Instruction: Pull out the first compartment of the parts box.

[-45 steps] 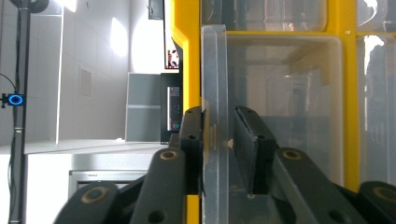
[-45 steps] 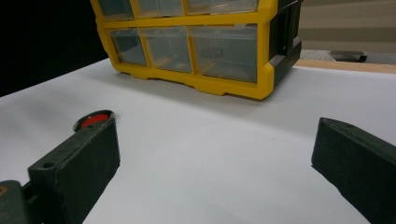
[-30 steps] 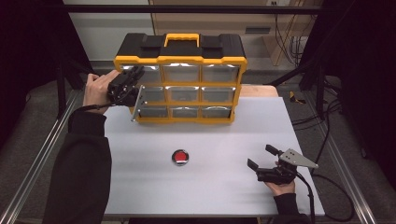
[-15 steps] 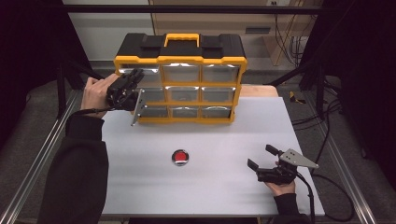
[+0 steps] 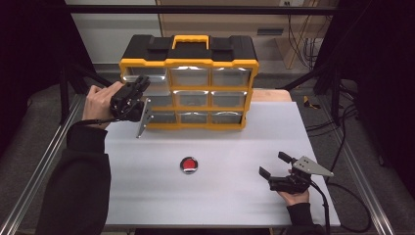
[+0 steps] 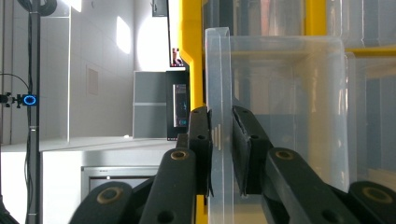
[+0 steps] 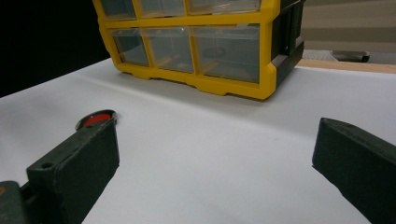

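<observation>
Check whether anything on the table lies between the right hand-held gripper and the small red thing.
Nothing visible does. Bare white table separates the open right hand-held gripper from the small red thing.

Left gripper [image 5: 139, 93] raised and rolled sideways, jaws seemingly pinched close; right gripper [image 5: 275, 165] low, jaws wide apart

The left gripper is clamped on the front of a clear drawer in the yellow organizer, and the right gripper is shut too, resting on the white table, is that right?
Not quite. The right gripper is open: the right gripper view shows its jaws wide apart with bare table between them. The rest holds: the left gripper is clamped on the clear drawer front of the yellow organizer.
</observation>
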`<state>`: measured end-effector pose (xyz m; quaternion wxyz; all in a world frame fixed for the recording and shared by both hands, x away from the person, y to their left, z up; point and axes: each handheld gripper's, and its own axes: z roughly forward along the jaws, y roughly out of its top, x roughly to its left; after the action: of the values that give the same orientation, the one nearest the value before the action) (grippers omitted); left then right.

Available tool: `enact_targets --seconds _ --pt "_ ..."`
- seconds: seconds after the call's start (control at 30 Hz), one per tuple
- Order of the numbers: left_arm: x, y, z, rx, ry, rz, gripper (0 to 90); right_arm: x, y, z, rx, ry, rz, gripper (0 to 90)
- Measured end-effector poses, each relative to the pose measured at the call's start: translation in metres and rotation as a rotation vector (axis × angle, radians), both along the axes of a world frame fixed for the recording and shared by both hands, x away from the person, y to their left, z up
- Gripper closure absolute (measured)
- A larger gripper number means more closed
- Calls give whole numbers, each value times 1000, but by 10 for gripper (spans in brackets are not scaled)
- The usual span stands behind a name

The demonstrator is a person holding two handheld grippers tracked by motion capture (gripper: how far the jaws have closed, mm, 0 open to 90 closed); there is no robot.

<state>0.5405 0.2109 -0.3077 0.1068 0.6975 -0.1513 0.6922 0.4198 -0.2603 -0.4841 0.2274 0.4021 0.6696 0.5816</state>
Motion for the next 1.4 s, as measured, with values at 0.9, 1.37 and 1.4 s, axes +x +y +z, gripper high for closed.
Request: enact_targets --seconds 0.9,1.37,1.4 --pt "-20 1 -3 3 -23 -5 782 0 0 0 0 2 -2 10" --pt "-32 2 -4 1 -30 -16 782 0 0 0 1 8 -4 10" --pt "-33 2 -4 2 -32 -15 782 0 0 0 0 8 -5 10"
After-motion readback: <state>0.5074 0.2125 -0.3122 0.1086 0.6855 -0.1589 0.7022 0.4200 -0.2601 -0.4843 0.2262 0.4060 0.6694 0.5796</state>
